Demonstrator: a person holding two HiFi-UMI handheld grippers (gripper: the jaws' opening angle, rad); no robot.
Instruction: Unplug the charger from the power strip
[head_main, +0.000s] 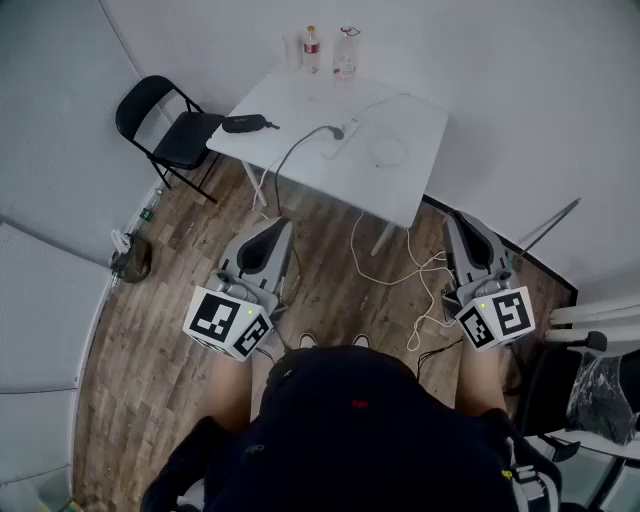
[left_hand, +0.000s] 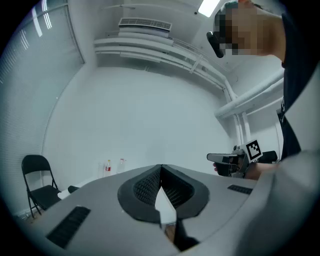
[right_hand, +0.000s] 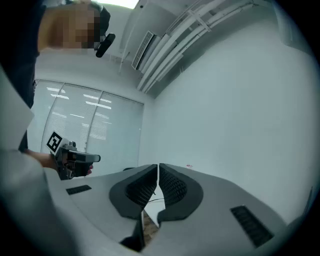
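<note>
Two tools are held level above the wooden floor (head_main: 330, 250). The left tool (head_main: 274, 228) and the right tool (head_main: 456, 220) each have their jaws pressed together on nothing. Well ahead, between them, the black charger (head_main: 337, 132) sits plugged into the white power strip (head_main: 349, 128) on the counter (head_main: 300, 105).

We see a bright room in even, cool white light. A ceiling lamp (left_hand: 207, 6) glares at the top edge of the left gripper view. Shadows under the table (head_main: 300, 110) are faint and soft. Both gripper views bulge and darken to black at their round rims; the left gripper (left_hand: 161, 170), close to the lens, looks slightly soft.
</note>
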